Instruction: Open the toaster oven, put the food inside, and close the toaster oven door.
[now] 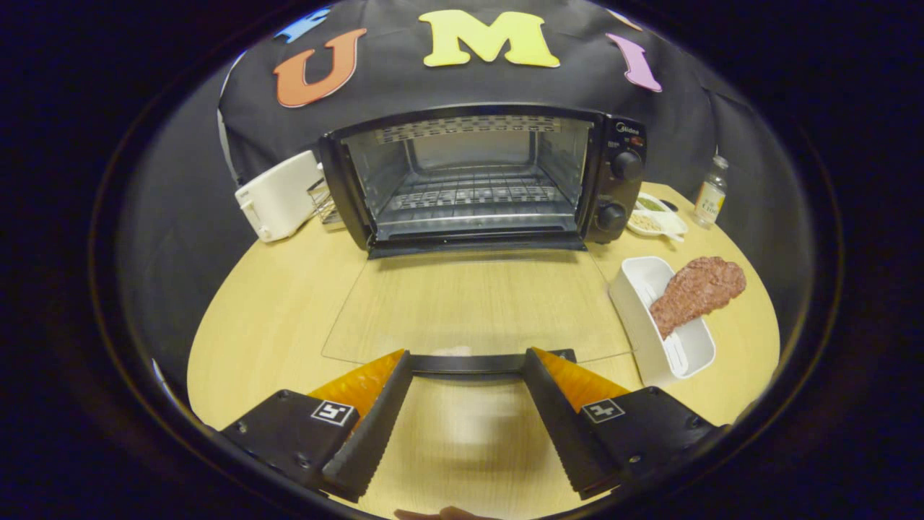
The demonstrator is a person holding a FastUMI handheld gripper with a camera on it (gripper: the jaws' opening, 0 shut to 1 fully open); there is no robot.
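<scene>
On the table [289, 303]: a toaster oven [484, 177] stands at the far side, against the black cloth.
Door: the glass door [469, 307] is folded fully down and lies flat, its dark handle [469, 363] nearest the claw.
Claw: the gripper [468, 361] has its fingers spread wide, tips at either end of the handle, pinching nothing.
Food: a brown piece of meat [696, 291] rests across a white tray [635, 307], just beside the open door.
Oven inside: wire rack [473, 193], bare.
Nearby: white toaster [278, 196], small bottle [710, 193], little dish [655, 214].
</scene>
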